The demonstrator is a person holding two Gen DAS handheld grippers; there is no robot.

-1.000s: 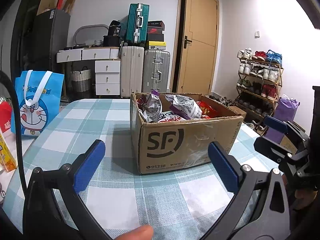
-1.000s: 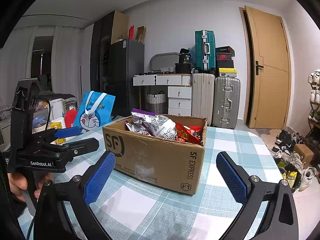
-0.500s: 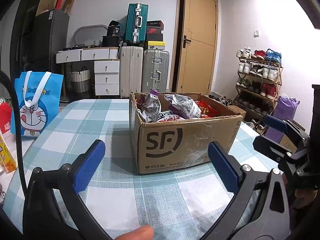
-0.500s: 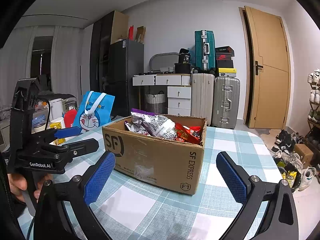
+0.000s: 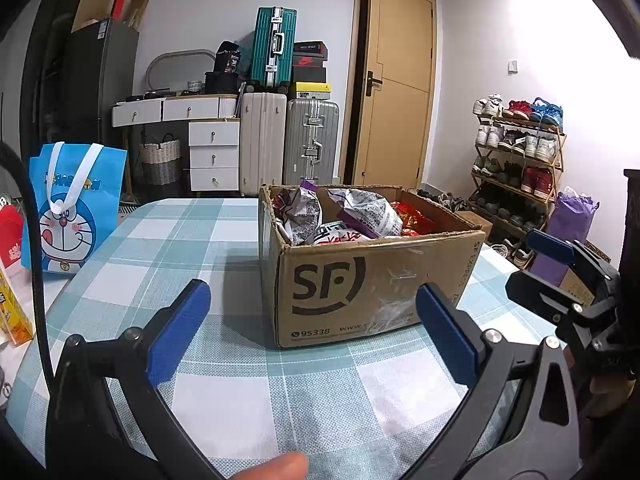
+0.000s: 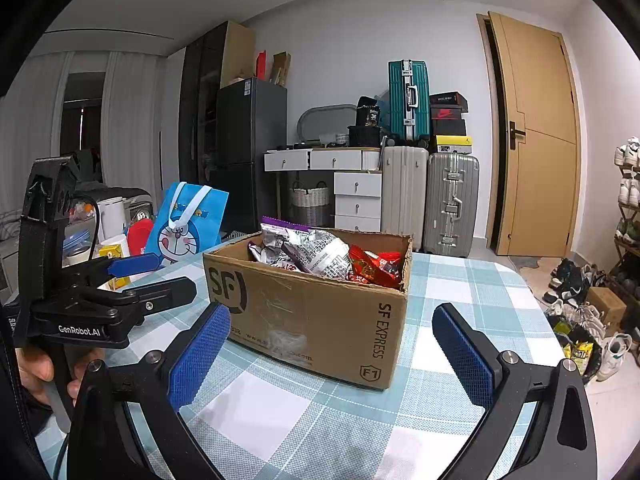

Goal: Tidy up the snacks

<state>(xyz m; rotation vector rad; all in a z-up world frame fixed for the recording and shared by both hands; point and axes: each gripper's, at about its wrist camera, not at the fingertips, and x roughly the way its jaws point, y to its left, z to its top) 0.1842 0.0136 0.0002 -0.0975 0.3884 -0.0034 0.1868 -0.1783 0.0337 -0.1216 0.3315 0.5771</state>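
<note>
Left wrist view: my left hand-held gripper [image 5: 312, 330] spread wide, empty, short of the cardboard box [image 5: 360, 288], which sits mid-desk [image 5: 168, 240] toward the right edge. Contents: silver-purple snack bags [image 5: 368, 212], red packets [image 5: 412, 218], heaped to the rim. I judge them light, crinkly, slippery, crushable; pinch a top seam.

Right wrist view: my right hand-held gripper [image 6: 332, 350] likewise open, empty, facing the box's near corner. Left hand-held gripper also visible, unladen.
</note>
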